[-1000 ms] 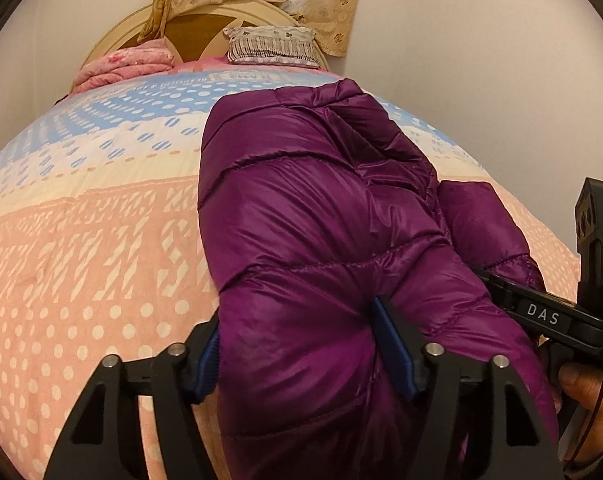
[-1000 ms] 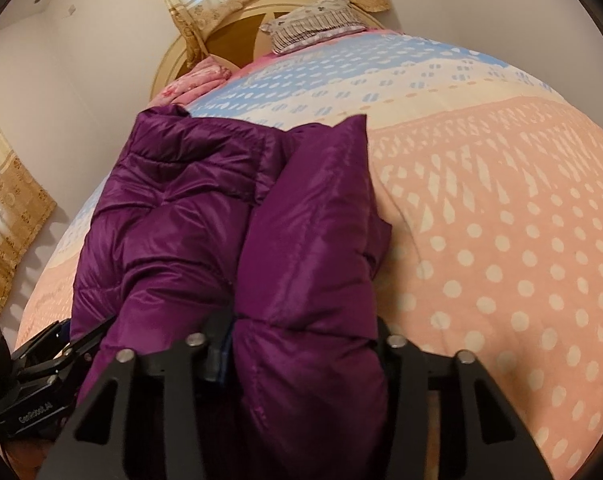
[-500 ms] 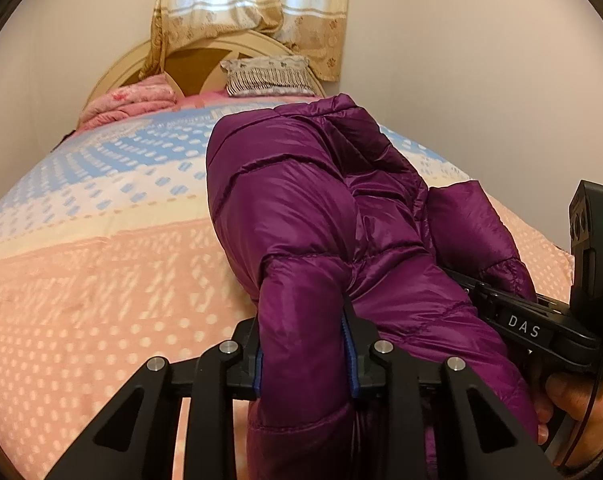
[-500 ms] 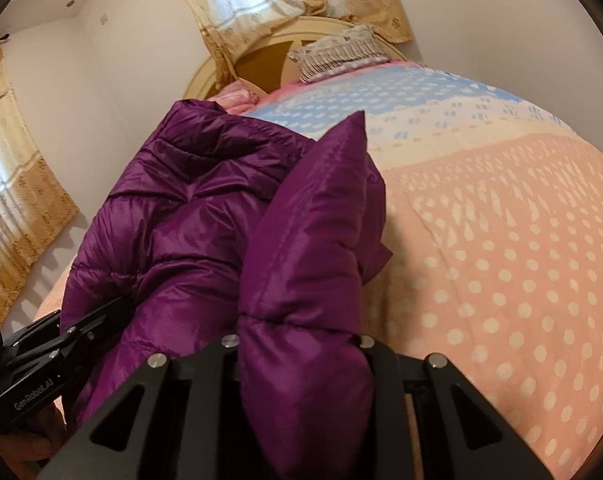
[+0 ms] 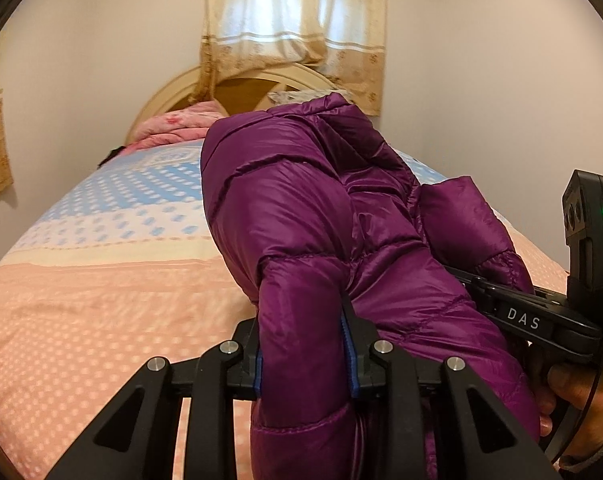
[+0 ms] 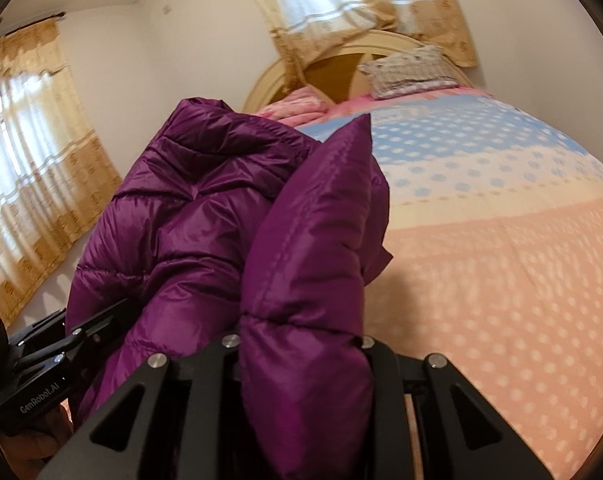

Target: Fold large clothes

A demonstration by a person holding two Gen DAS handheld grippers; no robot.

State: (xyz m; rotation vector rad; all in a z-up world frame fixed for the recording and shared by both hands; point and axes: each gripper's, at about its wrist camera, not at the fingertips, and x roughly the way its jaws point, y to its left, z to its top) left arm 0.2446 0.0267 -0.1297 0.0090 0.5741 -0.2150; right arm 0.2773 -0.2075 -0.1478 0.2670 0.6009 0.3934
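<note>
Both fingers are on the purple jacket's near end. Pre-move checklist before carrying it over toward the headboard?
1. Left gripper clamped on the purple puffer jacket: ok, padding bunched between the fingers.
2. Right gripper clamped on the jacket: ok, though the jacket hides its pads.
3. Near end off the bedspread: ok, it rides up at both grippers.
4. Far end lying flat on the bed: cannot tell, the raised bulk hides it.
5. Landing area clear: ok on the dotted bedspread to the jacket's sides; the pillow and pink folded blanket sit far off by the headboard.
6. Sleeve tucked in: cannot tell.
</note>
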